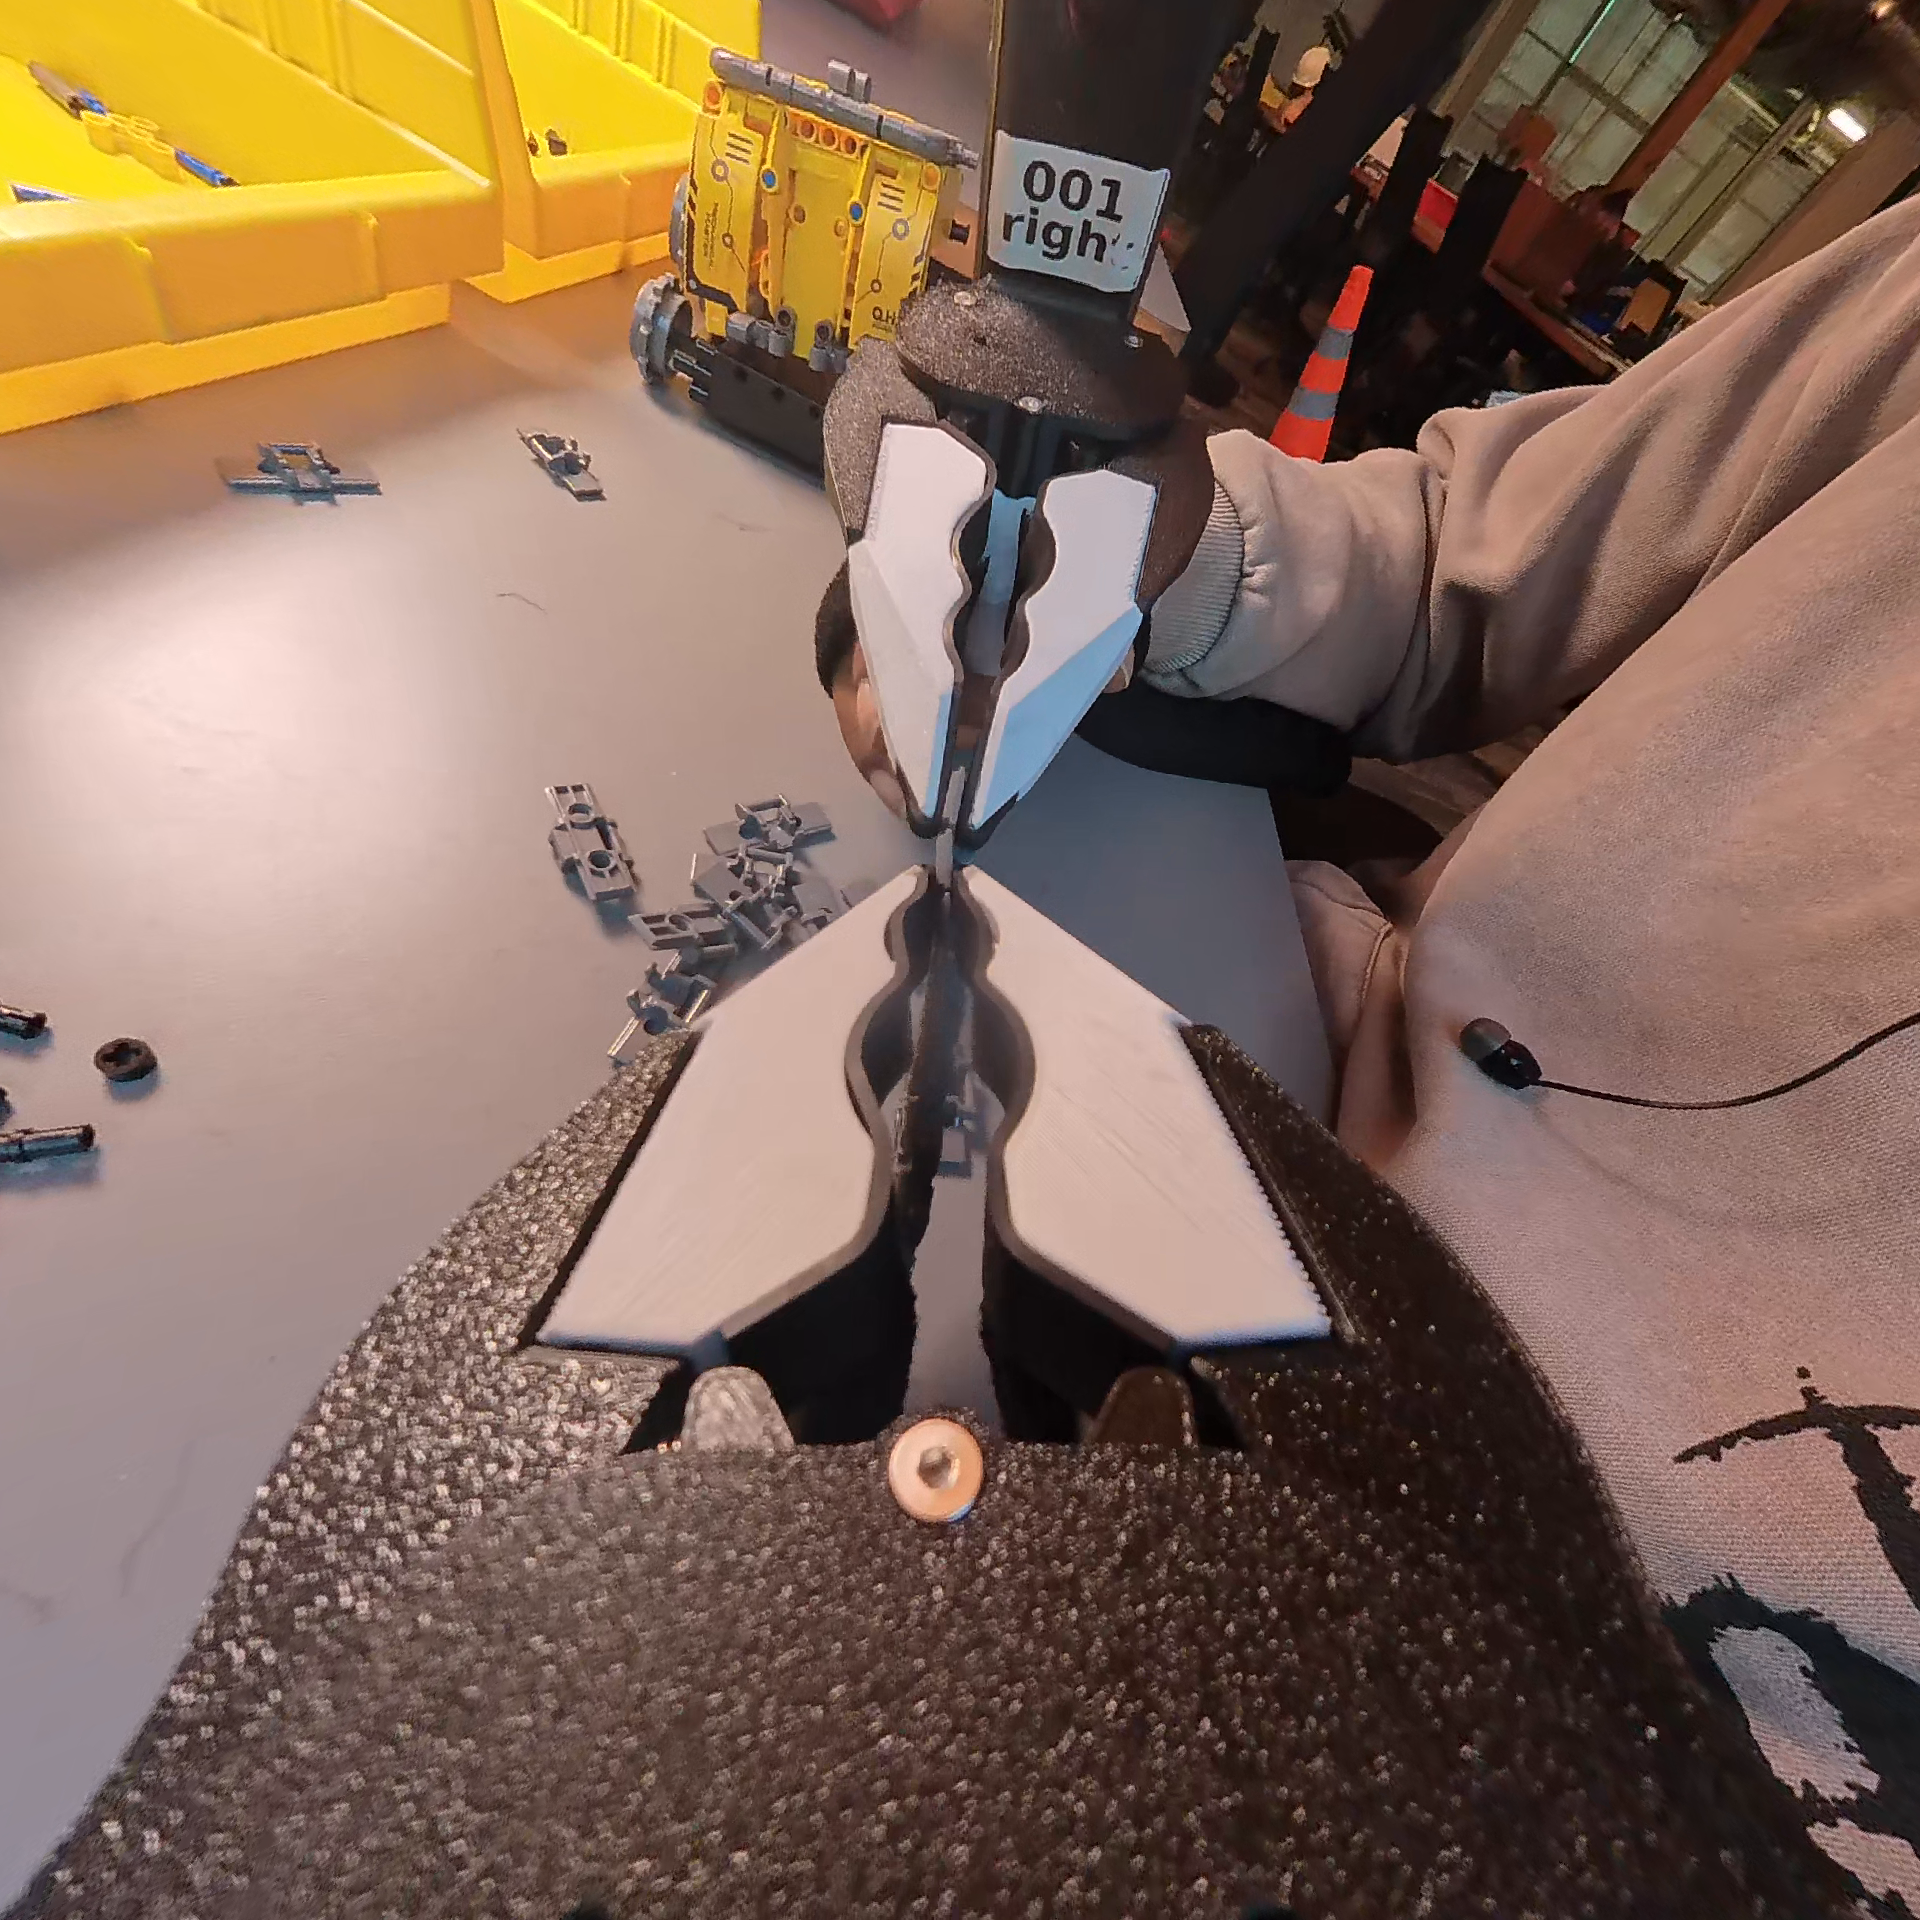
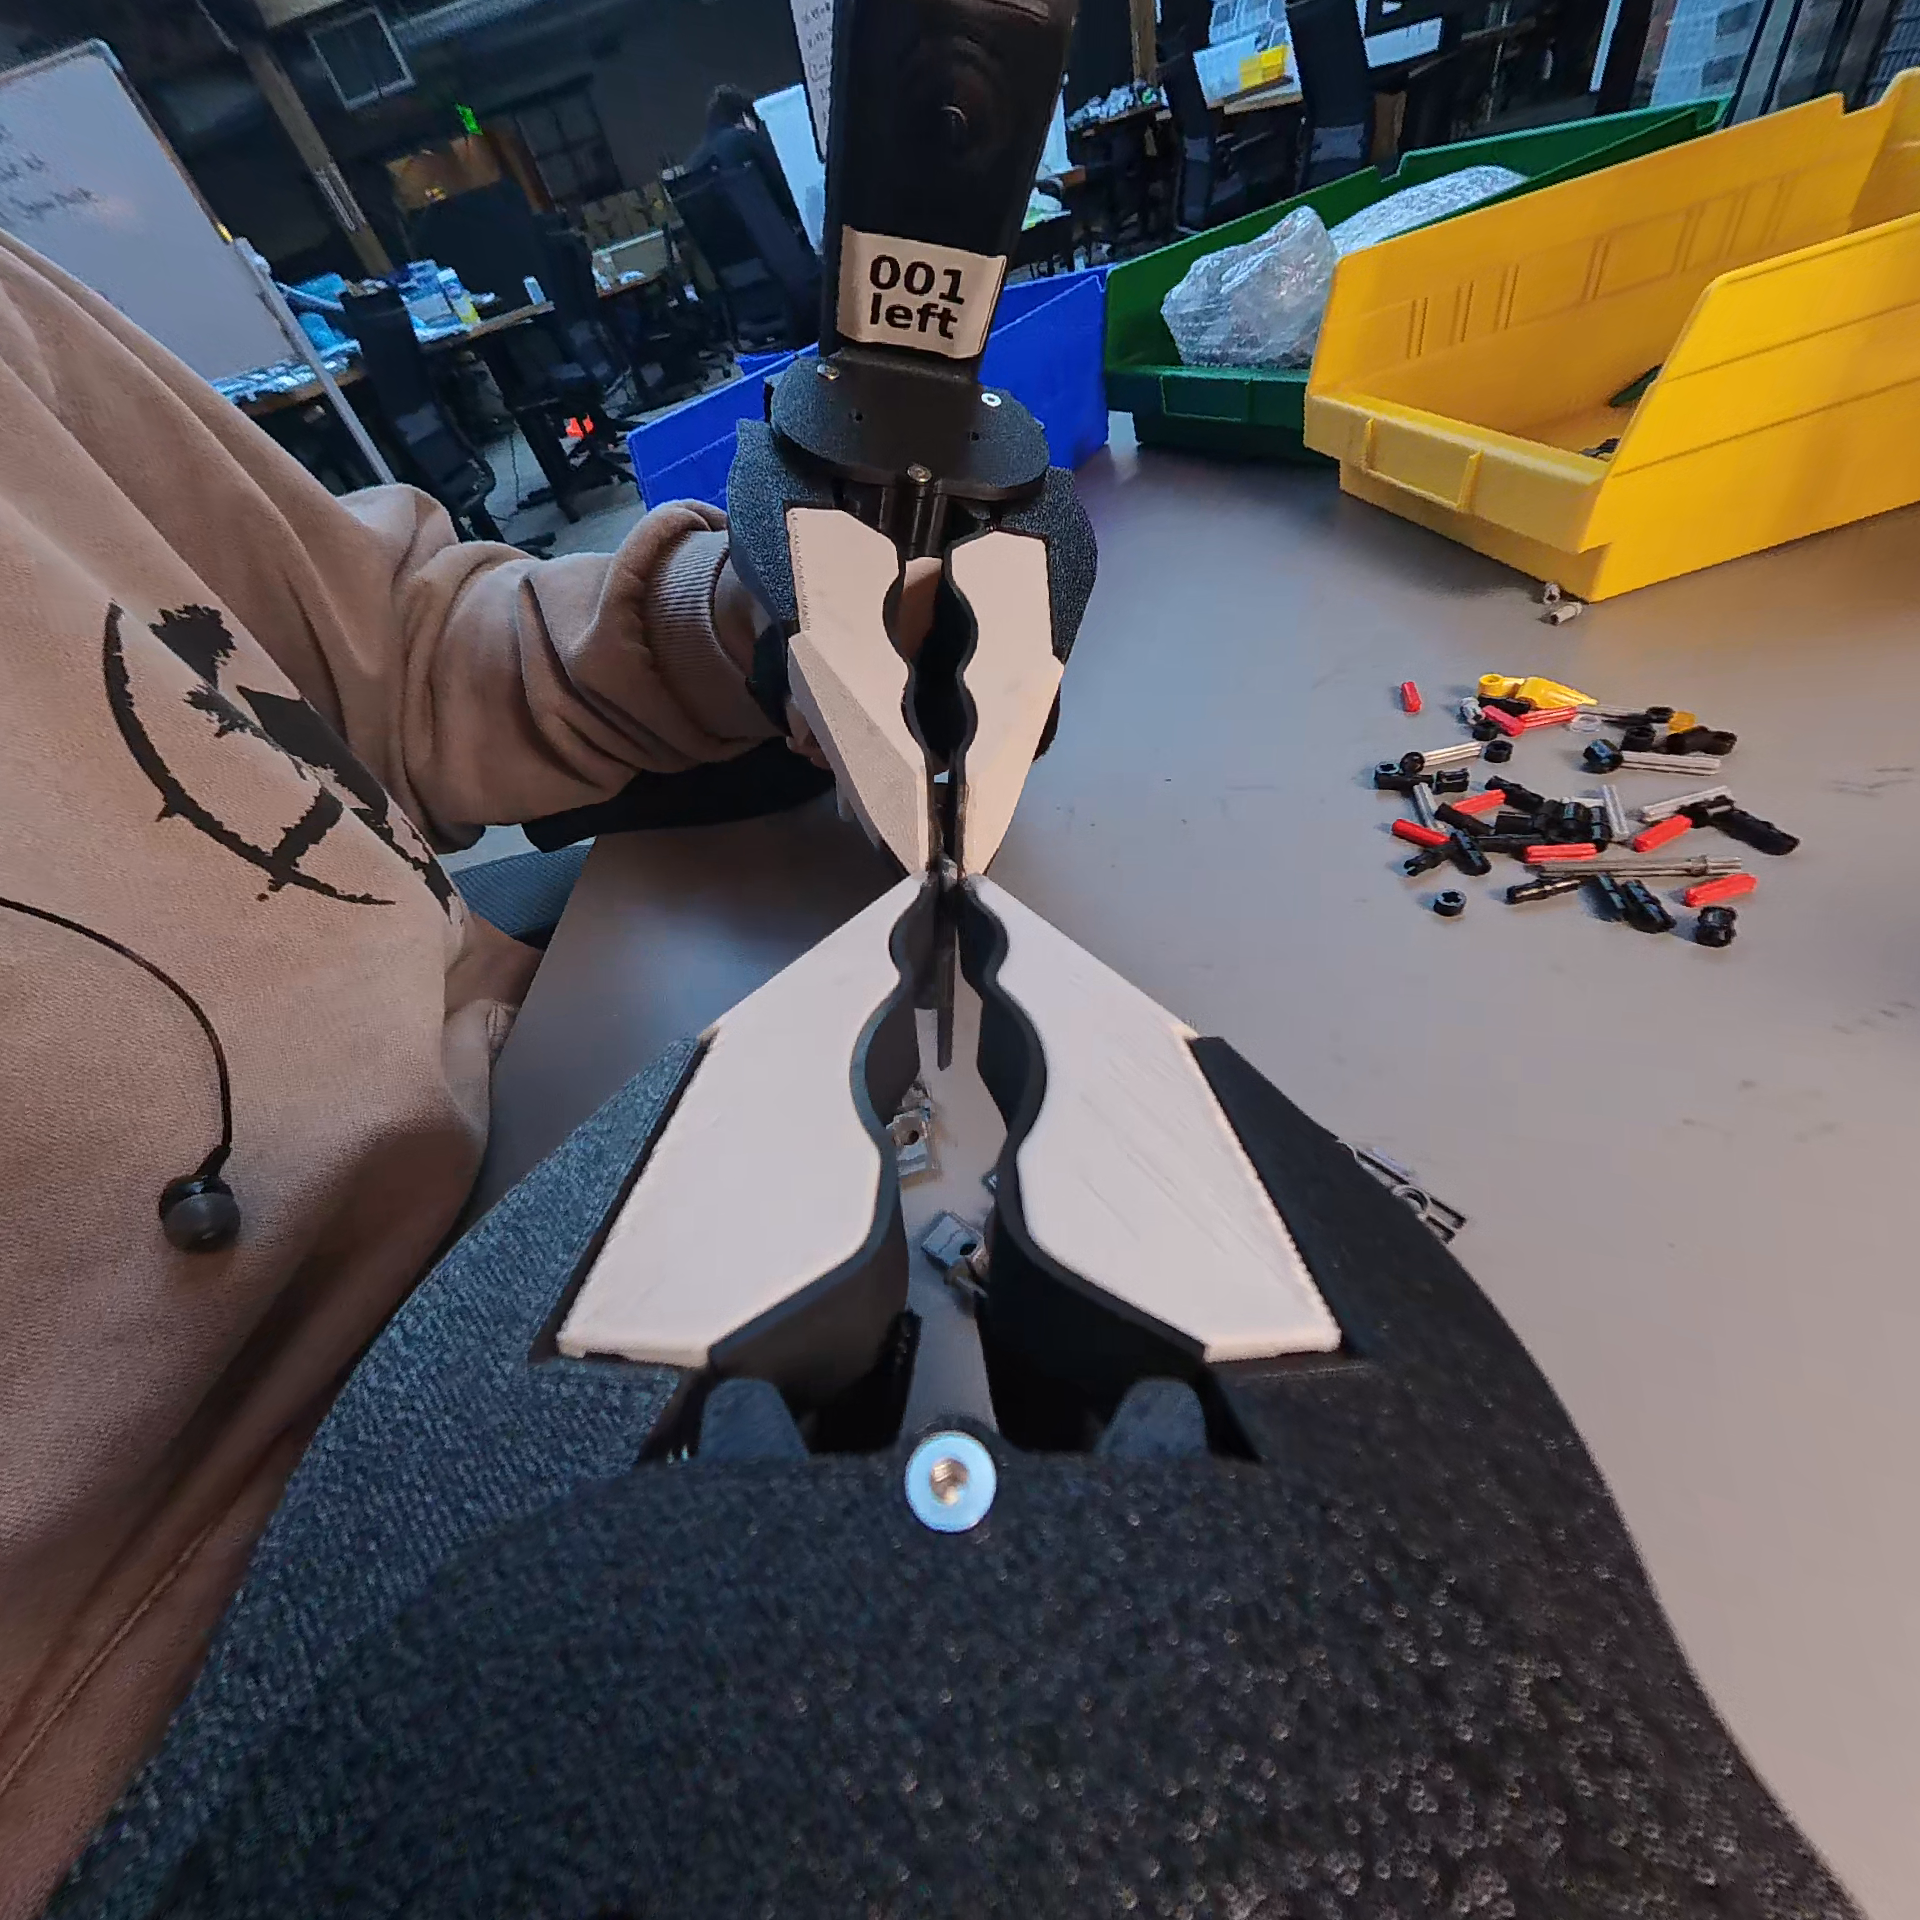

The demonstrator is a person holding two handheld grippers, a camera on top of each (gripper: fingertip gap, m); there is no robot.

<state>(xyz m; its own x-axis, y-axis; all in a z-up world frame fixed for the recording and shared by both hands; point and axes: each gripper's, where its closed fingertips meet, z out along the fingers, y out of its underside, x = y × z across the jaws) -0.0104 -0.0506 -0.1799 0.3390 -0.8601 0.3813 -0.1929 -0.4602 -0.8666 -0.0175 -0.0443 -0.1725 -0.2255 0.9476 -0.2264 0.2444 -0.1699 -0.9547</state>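
Grey, thin flat plastic piece (image 1: 943, 864) stands edge-on between the two tips, long axis running gripper to gripper; left gripper (image 1: 943, 883) and right gripper (image 2: 943, 883) both pinch it nearly closed, above the grey table (image 1: 312, 727), beside loose grey links (image 1: 727, 894)

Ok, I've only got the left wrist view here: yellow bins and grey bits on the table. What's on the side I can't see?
Observer: A pile of red, black and grey pins lies on the table, in front of a yellow bin.
Operator: Any other bins?
Observer: A green bin with clear-wrapped bundles in it.
Operator: Anything else?
Observer: A blue bin, just behind the left claw.
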